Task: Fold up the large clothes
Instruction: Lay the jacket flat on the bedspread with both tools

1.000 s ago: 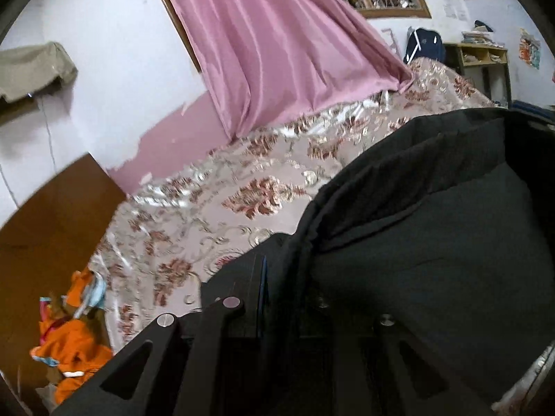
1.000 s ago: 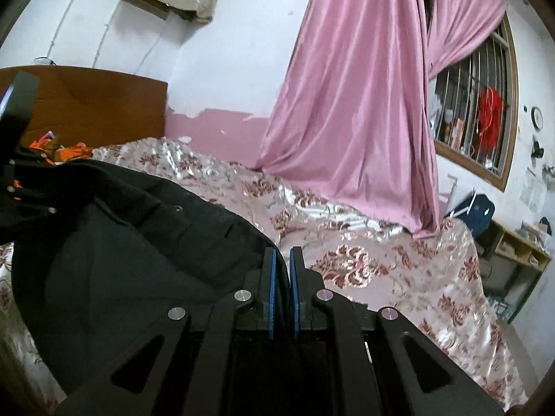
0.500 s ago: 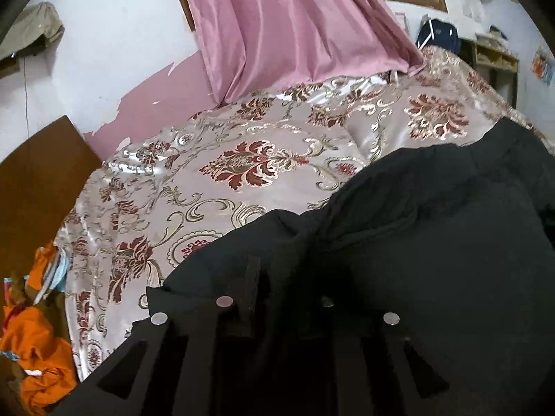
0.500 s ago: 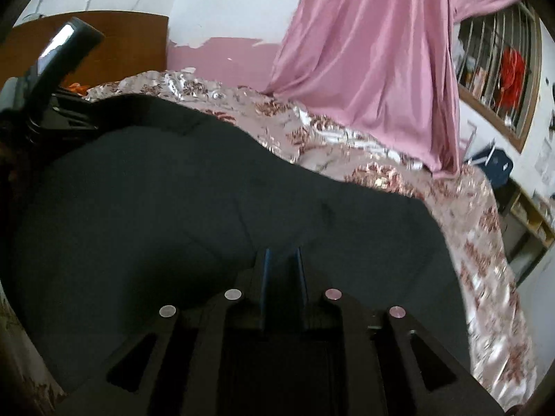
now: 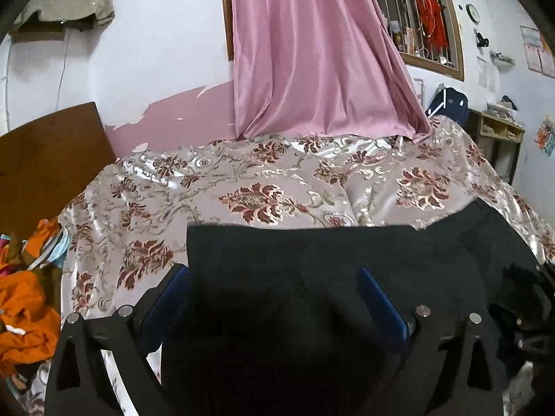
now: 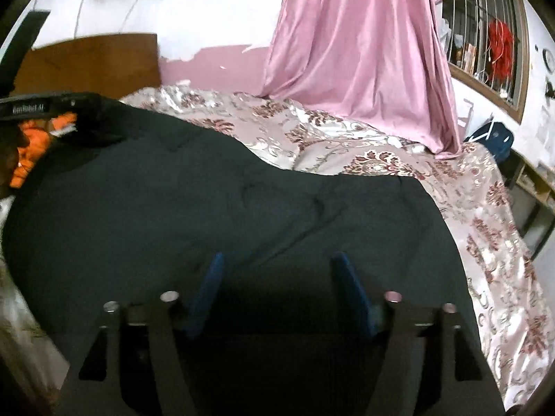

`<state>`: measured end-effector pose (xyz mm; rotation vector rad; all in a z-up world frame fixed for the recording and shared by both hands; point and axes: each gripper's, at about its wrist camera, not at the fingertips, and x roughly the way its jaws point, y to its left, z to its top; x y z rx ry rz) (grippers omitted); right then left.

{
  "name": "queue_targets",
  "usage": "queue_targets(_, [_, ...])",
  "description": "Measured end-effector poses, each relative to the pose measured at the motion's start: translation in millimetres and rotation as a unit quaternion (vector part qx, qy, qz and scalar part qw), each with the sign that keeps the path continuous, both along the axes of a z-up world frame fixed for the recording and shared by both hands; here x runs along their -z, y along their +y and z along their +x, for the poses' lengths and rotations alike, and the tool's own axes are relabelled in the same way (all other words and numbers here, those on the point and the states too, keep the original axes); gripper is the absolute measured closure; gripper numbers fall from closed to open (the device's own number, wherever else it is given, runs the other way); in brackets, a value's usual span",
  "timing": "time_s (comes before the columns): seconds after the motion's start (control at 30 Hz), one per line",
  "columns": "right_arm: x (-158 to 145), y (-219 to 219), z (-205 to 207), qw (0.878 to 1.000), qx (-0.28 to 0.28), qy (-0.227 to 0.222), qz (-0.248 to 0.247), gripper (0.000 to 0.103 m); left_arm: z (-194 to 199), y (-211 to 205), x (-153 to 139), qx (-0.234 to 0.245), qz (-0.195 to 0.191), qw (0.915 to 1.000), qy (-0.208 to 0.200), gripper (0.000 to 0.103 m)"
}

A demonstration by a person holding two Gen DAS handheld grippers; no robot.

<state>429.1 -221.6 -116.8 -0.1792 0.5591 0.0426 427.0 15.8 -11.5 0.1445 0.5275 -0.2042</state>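
While both sets of fingers stand spread wide with nothing between them, the left gripper (image 5: 274, 277) points forward low over the near edge of the black garment (image 5: 312, 260), its blue pads (image 5: 380, 301) apart on either side of the dark cloth and released from it. Seen from the right wrist, the right gripper (image 6: 277, 270) is posed the same way, level and aimed along the bed, its blue pads (image 6: 208, 284) parted and released above the garment (image 6: 225, 208), which fills the lower part of that view. Whether either set of pads touches the fabric cannot be told.

That black garment lies flat on the bed, on the shiny floral bedspread (image 5: 263, 187), with a straight far edge in the left view and a few shallow creases in the right view. At the left of the right view, the left gripper's dark body (image 6: 45, 104) shows at the garment's far corner. Beside the bed on the left lies a heap of orange clothes (image 5: 24, 312), next to the brown wooden headboard (image 5: 45, 152). Farther back, a pink curtain (image 5: 312, 52) hangs down to the bedspread against a white and pink wall. Right of it is a barred window (image 5: 423, 24), and below that a dark blue bag (image 5: 449, 102) and a small wooden shelf (image 5: 499, 131) holding items too small to make out
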Motion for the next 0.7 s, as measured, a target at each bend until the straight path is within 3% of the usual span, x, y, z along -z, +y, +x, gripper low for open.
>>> queue_targets(0.17, [-1, -6, -22, 0.999, -0.043, -0.013, 0.011, 0.032, -47, -6, 14, 0.038, -0.013, 0.9992, -0.006, 0.003])
queue_targets(0.3, [7, -11, -37, 0.998, -0.070, -0.002, 0.002, 0.025, -70, -24, 41, 0.084, -0.014, 0.9962, 0.020, 0.002])
queue_targets(0.37, [14, -13, -33, 0.997, -0.077, 0.014, -0.009, 0.025, -64, -35, 57, 0.083, 0.009, 0.9958, 0.039, 0.002])
queue_targets(0.5, [19, -18, -9, 0.996, -0.071, 0.036, -0.028, 0.006, -37, -42, 69, 0.074, 0.023, 0.9959, 0.047, 0.000])
queue_targets(0.7, [16, -24, 63, 0.995, -0.054, 0.073, -0.038, 0.006, 17, -39, 67, 0.034, 0.030, 0.9973, 0.058, 0.000])
